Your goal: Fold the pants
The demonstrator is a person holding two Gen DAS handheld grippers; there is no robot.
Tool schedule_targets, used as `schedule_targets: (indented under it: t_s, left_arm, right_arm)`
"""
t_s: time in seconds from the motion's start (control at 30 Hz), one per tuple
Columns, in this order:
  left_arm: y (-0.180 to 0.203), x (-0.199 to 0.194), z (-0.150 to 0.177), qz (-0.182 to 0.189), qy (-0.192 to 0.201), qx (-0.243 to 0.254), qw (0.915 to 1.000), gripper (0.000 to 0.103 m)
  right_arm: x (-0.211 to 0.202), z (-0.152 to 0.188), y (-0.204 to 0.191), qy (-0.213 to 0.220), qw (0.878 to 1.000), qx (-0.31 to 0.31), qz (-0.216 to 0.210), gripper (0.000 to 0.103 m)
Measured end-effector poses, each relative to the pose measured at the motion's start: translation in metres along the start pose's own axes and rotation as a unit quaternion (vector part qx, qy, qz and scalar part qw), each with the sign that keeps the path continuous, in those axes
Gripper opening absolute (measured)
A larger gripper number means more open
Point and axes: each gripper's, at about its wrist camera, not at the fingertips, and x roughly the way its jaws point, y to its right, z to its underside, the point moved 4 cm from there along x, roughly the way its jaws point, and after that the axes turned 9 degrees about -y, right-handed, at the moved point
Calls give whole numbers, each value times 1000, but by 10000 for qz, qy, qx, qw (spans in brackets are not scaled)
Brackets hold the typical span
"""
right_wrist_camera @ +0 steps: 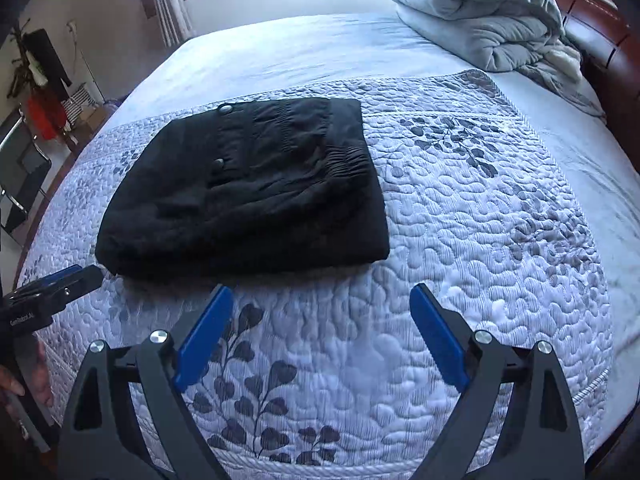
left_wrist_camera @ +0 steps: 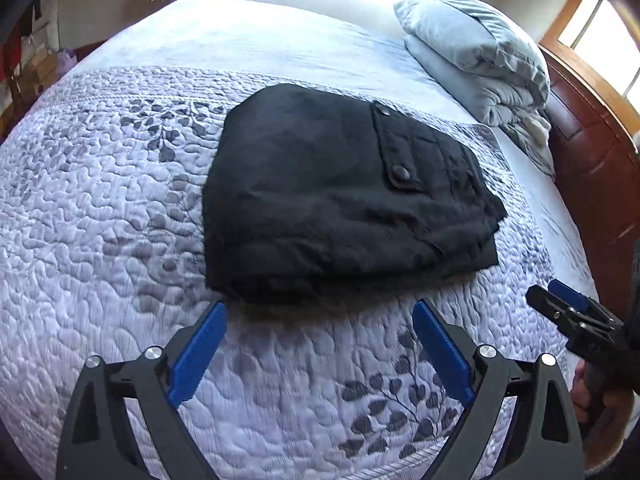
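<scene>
Black pants (left_wrist_camera: 332,196) lie folded into a compact bundle on the quilted bedspread (left_wrist_camera: 92,216), with a snap-button pocket flap on top. In the left wrist view my left gripper (left_wrist_camera: 320,308) is open and empty, just short of the bundle's near edge. The right gripper (left_wrist_camera: 560,300) shows at the right edge. In the right wrist view the pants (right_wrist_camera: 248,196) lie ahead and to the left. My right gripper (right_wrist_camera: 322,292) is open and empty above the bedspread (right_wrist_camera: 480,220), near the bundle's near right corner. The left gripper (right_wrist_camera: 80,276) shows at the left.
A folded grey duvet (left_wrist_camera: 476,56) lies at the head of the bed, also in the right wrist view (right_wrist_camera: 480,12). A dark wooden headboard (left_wrist_camera: 592,160) runs along the right. Chairs and clutter (right_wrist_camera: 28,152) stand beside the bed's left side.
</scene>
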Motion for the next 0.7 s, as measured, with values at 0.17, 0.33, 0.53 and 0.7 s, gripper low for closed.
schedule_targets:
  t_s: [0.17, 0.33, 0.53, 0.7]
  left_arm:
    - [14, -9, 17, -270, 7, 105, 9996, 94]
    - [23, -24, 25, -608, 179, 338, 9974, 99]
    - [22, -37, 22, -763, 191, 257, 9966, 99]
    - [25, -42, 18, -880, 295, 330, 9951, 99]
  right_arm:
    - [-12, 17, -18, 51, 10000, 4, 47, 91]
    - [-28, 20, -19, 198, 9995, 35, 251, 91]
    - [-44, 17, -16, 390, 9989, 139, 225, 91]
    - [-55, 12, -17, 601, 9973, 62, 410, 92]
